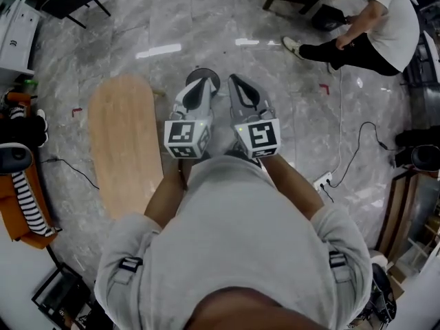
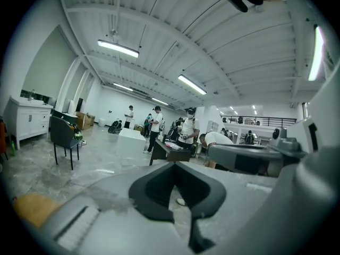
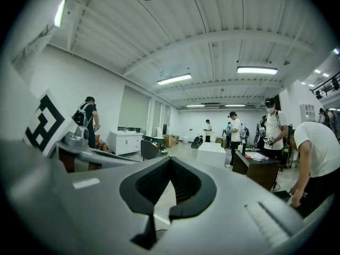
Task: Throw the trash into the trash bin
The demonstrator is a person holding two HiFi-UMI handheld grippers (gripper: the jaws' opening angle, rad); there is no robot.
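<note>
The left hand-held gripper (image 1: 203,83) and the right hand-held gripper (image 1: 234,81) are held shut and empty, side by side, pointed forward; no trash is seen; a dark round thing (image 1: 214,80) on the floor (image 1: 172,26), possibly the bin, lies just beyond the left tip.

No text, brand or number is legible in any view. Only coded square markers (image 1: 185,133) show, on the cubes of the left gripper (image 1: 204,82) and right gripper (image 1: 234,81).

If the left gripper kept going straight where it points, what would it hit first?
Nothing close; the way looks free over the floor. Far ahead, probably the dark desk, though depth is hard to judge.
</note>
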